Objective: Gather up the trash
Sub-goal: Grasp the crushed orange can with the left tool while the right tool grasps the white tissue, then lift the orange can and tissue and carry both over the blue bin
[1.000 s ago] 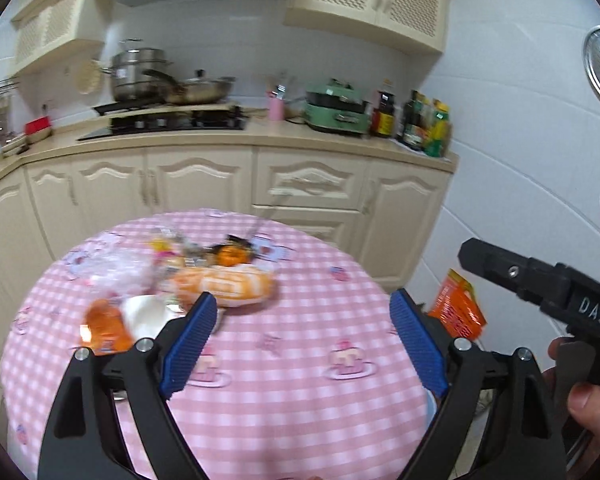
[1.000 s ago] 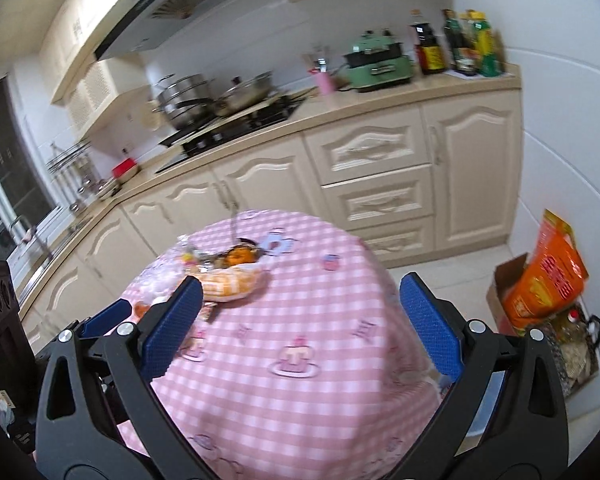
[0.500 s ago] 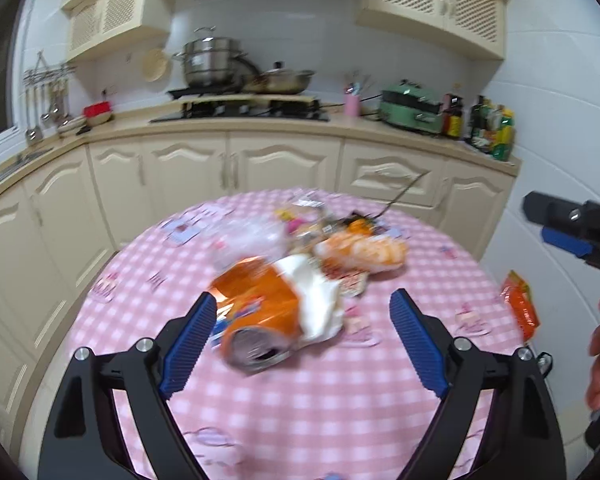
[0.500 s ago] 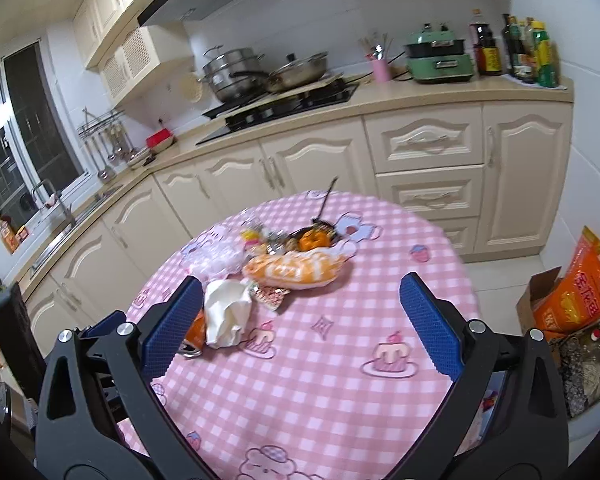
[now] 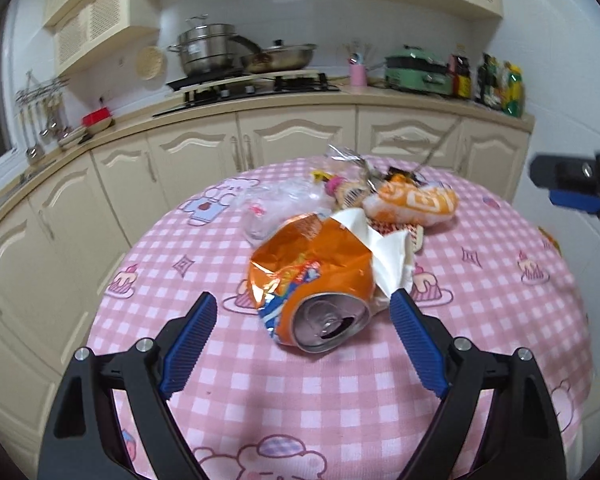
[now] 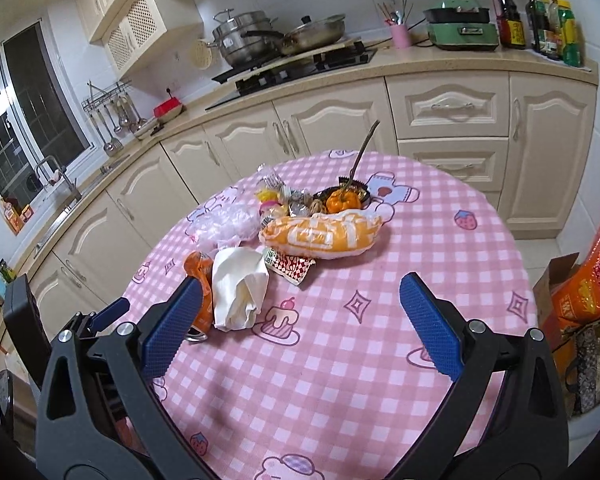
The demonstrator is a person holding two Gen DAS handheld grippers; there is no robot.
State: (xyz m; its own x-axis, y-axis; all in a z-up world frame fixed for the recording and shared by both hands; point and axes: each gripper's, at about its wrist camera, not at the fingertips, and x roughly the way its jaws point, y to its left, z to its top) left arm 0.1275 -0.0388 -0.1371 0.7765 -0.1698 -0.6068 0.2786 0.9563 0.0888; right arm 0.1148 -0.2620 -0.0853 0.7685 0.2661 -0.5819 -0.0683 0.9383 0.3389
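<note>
A pile of trash lies on the round pink checked table [image 5: 340,392]. Nearest is a crushed orange drink can [image 5: 316,280] on its side, mouth toward my left gripper [image 5: 304,320], which is open just in front of it, its jaws either side. A crumpled white tissue [image 5: 384,252] leans on the can. Behind are an orange-and-white snack bag [image 5: 416,200], a clear plastic bag [image 5: 284,200] and small wrappers. My right gripper [image 6: 300,312] is open and empty above the table, back from the tissue [image 6: 240,288], the can [image 6: 200,268] and the snack bag [image 6: 324,236].
A small black tray with an orange fruit and a stick [image 6: 346,196] sits behind the pile. Cream cabinets and a counter with pots [image 5: 236,48] ring the table. An orange bag in a cardboard box [image 6: 584,284] stands on the floor at the right.
My left gripper has closed in on the can, which now fills the gap between its open jaws. My right gripper has come nearer to the table. Both stay open.
</note>
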